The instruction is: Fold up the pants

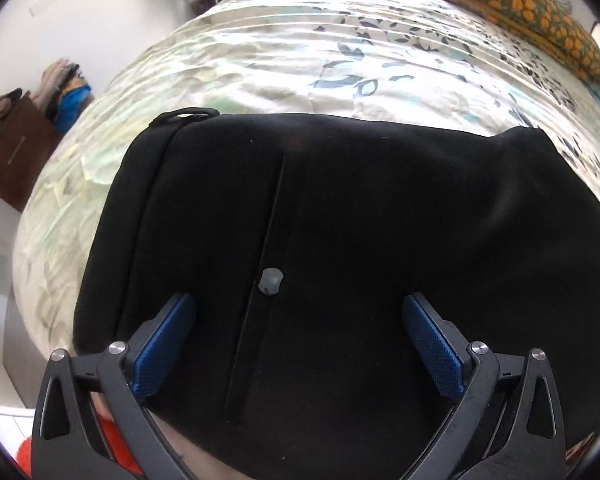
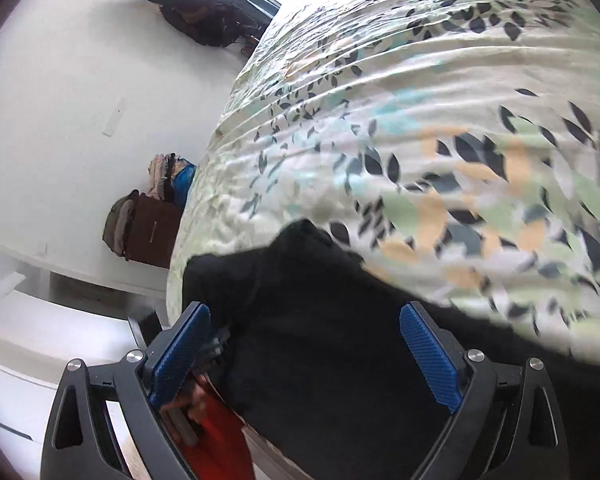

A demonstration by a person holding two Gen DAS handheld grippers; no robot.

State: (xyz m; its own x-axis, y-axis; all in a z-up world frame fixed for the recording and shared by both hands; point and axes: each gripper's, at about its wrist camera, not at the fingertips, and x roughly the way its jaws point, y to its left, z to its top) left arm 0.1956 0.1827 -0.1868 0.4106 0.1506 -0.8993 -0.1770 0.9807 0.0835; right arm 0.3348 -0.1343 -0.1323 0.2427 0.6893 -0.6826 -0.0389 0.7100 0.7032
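The black pants (image 1: 340, 260) are lying folded into a compact block on the near part of the bed (image 1: 260, 72), which is covered by a leaf-patterned quilt. A pocket slit with a small grey button (image 1: 271, 280) is being shown on the upper face, and a loop (image 1: 184, 114) is sticking out at the far left corner.

The left gripper (image 1: 299, 344) is being held above the pants with its blue pads (image 1: 162, 350) spread wide, and nothing is being gripped between them. The right gripper (image 2: 305, 354) is likewise being held wide open over the pants (image 2: 320, 340), at their edge nearest the bedside; no cloth is being pinched. Much of the right view is blurred.

Beyond the pants, an orange-and-green patterned pillow (image 1: 520, 12) is resting at the far right of the bed. Beside the bed, a brown bag (image 1: 14, 156) is standing against the white wall, with a pile of clothes (image 1: 62, 92) just behind it, and dark items (image 2: 204, 20) are hanging further along. Something red-orange (image 2: 220, 432) is being seen below the bed edge. A faint line of print is visible on the brown bag, but it cannot be read.
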